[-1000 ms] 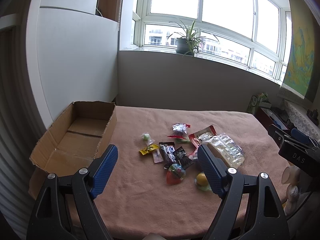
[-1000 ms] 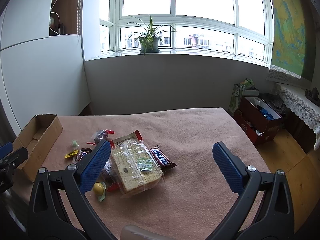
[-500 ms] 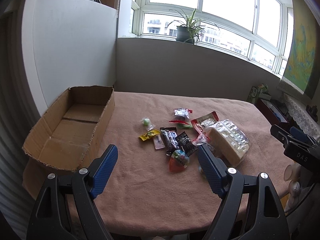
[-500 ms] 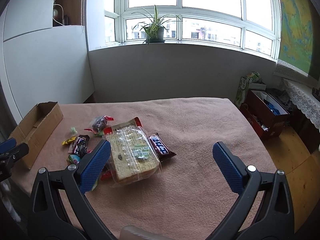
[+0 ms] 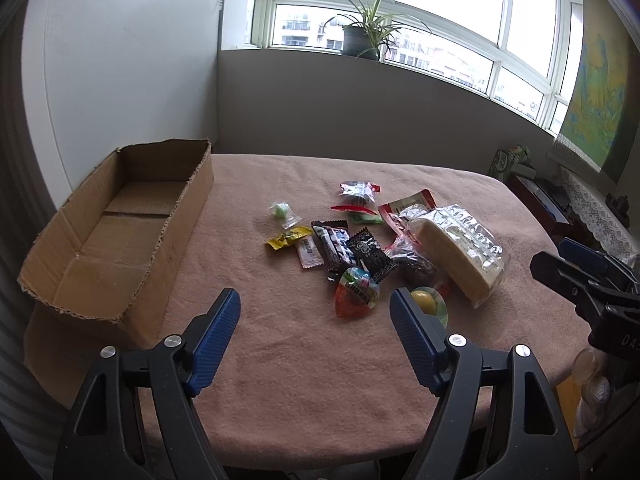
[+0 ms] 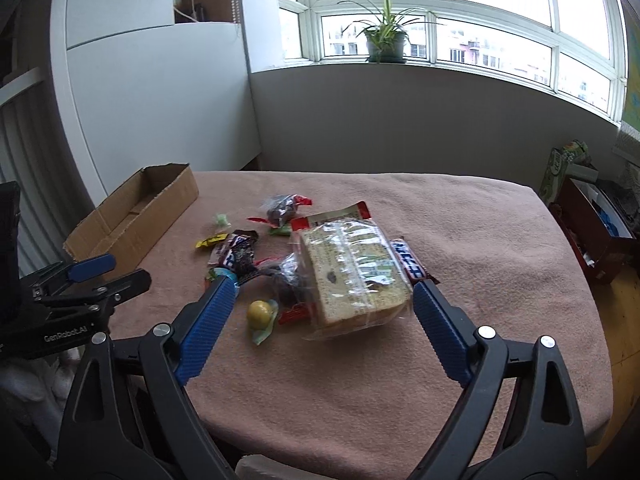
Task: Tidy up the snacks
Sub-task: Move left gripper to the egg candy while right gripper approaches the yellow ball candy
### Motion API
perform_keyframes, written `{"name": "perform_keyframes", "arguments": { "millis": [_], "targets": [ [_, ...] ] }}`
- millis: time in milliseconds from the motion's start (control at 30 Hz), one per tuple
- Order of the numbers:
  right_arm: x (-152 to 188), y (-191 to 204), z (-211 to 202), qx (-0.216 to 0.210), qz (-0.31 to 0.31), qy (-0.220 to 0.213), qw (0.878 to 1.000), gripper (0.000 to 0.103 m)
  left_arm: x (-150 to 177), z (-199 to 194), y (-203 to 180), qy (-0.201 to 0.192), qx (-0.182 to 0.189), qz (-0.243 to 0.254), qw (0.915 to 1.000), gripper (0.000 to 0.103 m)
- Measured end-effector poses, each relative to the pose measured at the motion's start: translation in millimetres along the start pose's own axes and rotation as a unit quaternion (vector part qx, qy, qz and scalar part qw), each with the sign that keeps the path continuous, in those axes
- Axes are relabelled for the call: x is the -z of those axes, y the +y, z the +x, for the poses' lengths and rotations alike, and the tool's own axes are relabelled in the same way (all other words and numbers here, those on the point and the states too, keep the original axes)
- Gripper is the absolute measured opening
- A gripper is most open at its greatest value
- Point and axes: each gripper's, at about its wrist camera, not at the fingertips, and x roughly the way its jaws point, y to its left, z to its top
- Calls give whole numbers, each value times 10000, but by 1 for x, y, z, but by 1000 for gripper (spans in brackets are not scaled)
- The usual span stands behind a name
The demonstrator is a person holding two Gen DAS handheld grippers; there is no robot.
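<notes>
A pile of snacks lies mid-table: a bagged bread loaf (image 5: 460, 254) (image 6: 354, 276), a red heart-shaped jelly cup (image 5: 356, 292), a yellow ball candy (image 5: 426, 300) (image 6: 259, 312), dark wrapped bars (image 5: 334, 246), a yellow candy (image 5: 288, 237) and a blue chocolate bar (image 6: 410, 262). An open, empty cardboard box (image 5: 116, 232) (image 6: 132, 216) stands at the table's left. My left gripper (image 5: 314, 310) is open and empty, in front of the pile. My right gripper (image 6: 322, 300) is open and empty, with the loaf between its fingers' line of view.
The table wears a pink cloth (image 5: 320, 380). A white cabinet (image 5: 120, 80) stands left, a grey wall and window with a potted plant (image 6: 386, 46) behind. Boxes (image 6: 592, 224) sit on the floor at right.
Both grippers have moved forward toward the snack pile, and the right one has swung left to face the loaf. Both stay open and empty.
</notes>
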Motion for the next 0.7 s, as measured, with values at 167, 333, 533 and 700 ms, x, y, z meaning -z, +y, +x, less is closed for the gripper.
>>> {"name": "perform_keyframes", "arguments": {
  "millis": [167,333,533,700],
  "targets": [
    [8,13,24,-365,-99,421,9984,70,3,13,-2,155,161,40,9997,61],
    [15,17,48,-643,-21,829,9945,53,1,25,1,258,317,15,9992,60],
    [19,21,70,-902,79,1110,9897,44,-3,41,1,379,518,64,9979,52],
    [22,17,84,-840,166,1293,9879,41,-4,58,-2,576,716,63,9957,49]
  ]
}}
